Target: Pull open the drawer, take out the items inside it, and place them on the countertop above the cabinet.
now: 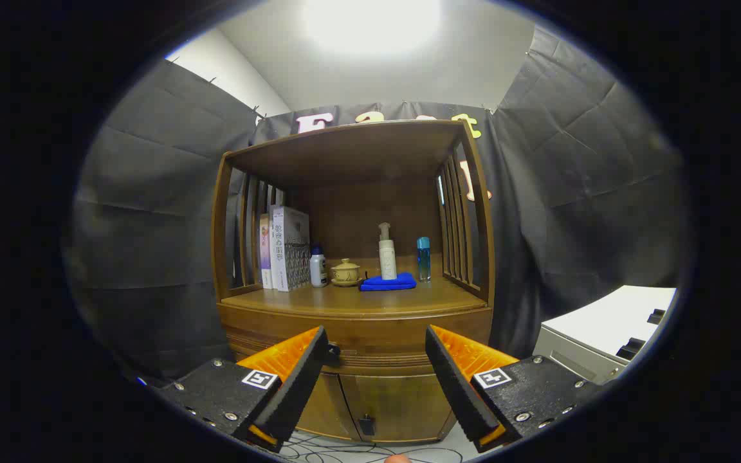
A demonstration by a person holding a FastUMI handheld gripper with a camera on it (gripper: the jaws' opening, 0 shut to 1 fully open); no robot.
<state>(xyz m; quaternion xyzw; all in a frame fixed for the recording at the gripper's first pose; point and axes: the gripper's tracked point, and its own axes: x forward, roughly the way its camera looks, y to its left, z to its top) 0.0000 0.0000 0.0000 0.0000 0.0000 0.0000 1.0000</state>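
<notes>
A brown wooden cabinet stands straight ahead, with a shelf roof over its countertop. The drawer front runs under the countertop and sits closed; a small dark knob shows beside the left fingertip. My gripper is open, its fingers spread wide at drawer height, a short way in front of the cabinet, with nothing between them. On the countertop stand books, a small white bottle, a yellow lidded cup, a white pump bottle, a folded blue cloth and a blue bottle.
Below the drawer are two closed cabinet doors with a dark latch. Cables lie on the floor under the fingers. A white box-like unit stands to the right of the cabinet. Black cloth walls surround the cabinet.
</notes>
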